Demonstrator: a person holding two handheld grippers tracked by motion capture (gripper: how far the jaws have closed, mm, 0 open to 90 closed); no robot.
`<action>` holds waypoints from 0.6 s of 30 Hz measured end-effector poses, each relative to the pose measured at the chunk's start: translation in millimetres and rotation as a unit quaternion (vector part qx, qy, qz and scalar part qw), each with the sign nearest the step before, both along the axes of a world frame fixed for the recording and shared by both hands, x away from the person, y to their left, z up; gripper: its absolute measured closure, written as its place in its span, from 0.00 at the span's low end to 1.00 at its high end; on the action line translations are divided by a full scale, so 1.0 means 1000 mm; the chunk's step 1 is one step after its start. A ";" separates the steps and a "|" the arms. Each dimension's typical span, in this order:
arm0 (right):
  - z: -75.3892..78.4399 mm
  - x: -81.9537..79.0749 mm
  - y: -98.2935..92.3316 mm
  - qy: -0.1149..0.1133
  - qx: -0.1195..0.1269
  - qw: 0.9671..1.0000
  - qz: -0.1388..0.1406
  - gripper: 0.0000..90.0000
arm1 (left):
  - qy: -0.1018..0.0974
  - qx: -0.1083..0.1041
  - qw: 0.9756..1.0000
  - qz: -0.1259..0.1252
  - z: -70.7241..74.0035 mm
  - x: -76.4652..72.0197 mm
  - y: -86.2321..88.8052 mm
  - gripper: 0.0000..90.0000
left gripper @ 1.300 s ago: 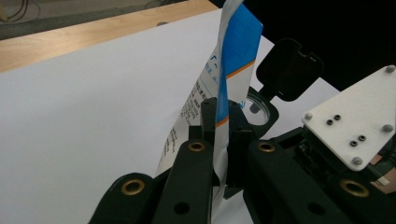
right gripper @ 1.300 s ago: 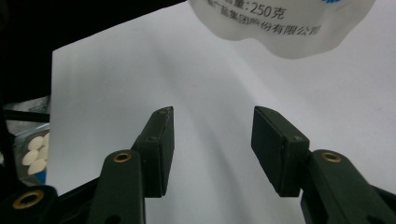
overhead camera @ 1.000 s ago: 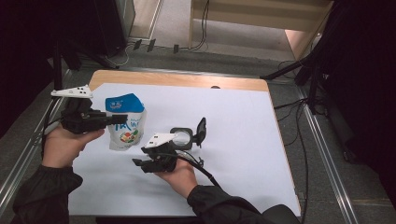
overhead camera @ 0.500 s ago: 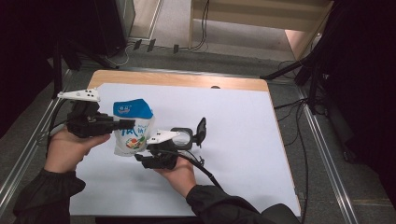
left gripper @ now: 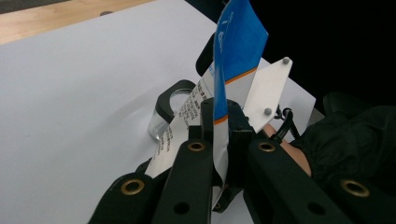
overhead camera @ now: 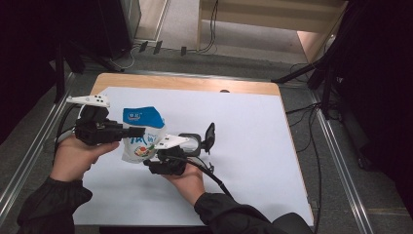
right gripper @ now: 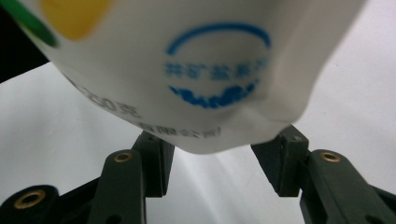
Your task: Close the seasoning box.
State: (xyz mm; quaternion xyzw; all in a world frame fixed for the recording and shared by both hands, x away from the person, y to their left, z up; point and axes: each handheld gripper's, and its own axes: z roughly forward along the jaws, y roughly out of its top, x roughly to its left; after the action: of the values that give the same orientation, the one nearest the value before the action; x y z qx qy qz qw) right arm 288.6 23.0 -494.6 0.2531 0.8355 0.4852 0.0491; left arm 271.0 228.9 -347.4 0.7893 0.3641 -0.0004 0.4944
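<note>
A white pouch point(overhead camera: 141, 139) with a blue top is held up over the white sheet point(overhead camera: 253, 146). My left gripper point(overhead camera: 138, 130) is shut on its upper side edge; in the left gripper view the jaws pinch the thin edge of the pouch point(left gripper: 233, 46) just under the blue band. My right gripper point(overhead camera: 148, 163) points left under the pouch. In the right gripper view, the rounded bottom of the pouch point(right gripper: 210, 70) sits between the two pads, touching both. A small glass jar point(overhead camera: 192, 144) with an open black flip lid point(overhead camera: 210, 136) stands just behind the right hand.
The white sheet covers a wooden table point(overhead camera: 195, 84) with metal rails along both sides. The jar point(left gripper: 173, 100) is close to the pouch. Cables run on the floor at the right and beyond the table's far edge.
The left gripper has carried the pouch a little to the right, up to the right gripper. The right hand has stayed in place.
</note>
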 end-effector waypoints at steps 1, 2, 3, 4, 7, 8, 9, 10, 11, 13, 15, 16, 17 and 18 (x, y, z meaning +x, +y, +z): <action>-0.001 0.001 0.000 0.003 -0.001 1.000 -0.002 0.57 | -0.001 -0.006 1.000 -0.001 0.001 -0.001 0.001 1.00; -0.002 0.001 -0.001 0.004 -0.001 1.000 -0.003 0.58 | -0.001 -0.011 1.000 0.000 0.002 -0.001 0.001 1.00; -0.002 0.001 -0.001 0.002 0.000 1.000 -0.003 0.58 | -0.002 -0.014 1.000 -0.001 0.003 -0.001 0.002 1.00; -0.002 0.001 -0.001 0.000 0.001 1.000 -0.005 0.57 | -0.001 -0.016 1.000 0.000 0.003 -0.002 0.002 1.00; -0.002 -0.001 -0.001 -0.003 0.002 1.000 -0.007 0.57 | 0.001 -0.022 1.000 -0.002 0.004 -0.002 0.002 1.00; -0.002 -0.001 -0.001 -0.005 0.005 1.000 -0.006 0.57 | 0.002 -0.019 1.000 -0.002 0.003 -0.002 0.002 1.00; -0.001 -0.002 -0.001 -0.002 0.009 1.000 -0.006 0.57 | 0.003 -0.016 1.000 -0.001 0.003 -0.001 0.002 1.00; 0.001 -0.002 -0.001 -0.004 0.015 1.000 -0.005 0.59 | 0.002 -0.015 1.000 0.002 0.002 -0.001 0.001 1.00; 0.002 -0.004 -0.001 -0.010 0.011 1.000 -0.006 0.59 | 0.004 -0.018 1.000 -0.002 0.002 0.000 0.002 1.00; 0.002 -0.006 0.000 -0.016 0.008 1.000 -0.004 0.59 | 0.003 -0.017 1.000 0.000 0.002 0.000 0.002 1.00; 0.002 -0.006 0.000 -0.011 0.011 1.000 0.002 0.59 | 0.003 -0.016 1.000 0.005 0.002 -0.001 0.002 1.00; 0.002 -0.006 0.000 -0.009 0.013 1.000 0.007 0.60 | 0.003 -0.017 1.000 0.007 0.001 -0.001 0.002 1.00; 0.002 -0.007 0.000 -0.010 0.013 1.000 0.010 0.60 | 0.003 -0.017 1.000 0.007 0.001 0.000 0.002 1.00; 0.003 -0.008 0.000 -0.011 0.014 1.000 0.013 0.60 | 0.003 -0.018 1.000 0.008 0.001 0.000 0.002 1.00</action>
State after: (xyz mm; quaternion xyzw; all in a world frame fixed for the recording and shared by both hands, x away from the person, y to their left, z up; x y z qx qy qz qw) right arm 280.3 23.3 -491.7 0.2376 0.8314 0.5001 0.0484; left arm 270.7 231.1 -346.1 0.7776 0.3719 -0.0055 0.5069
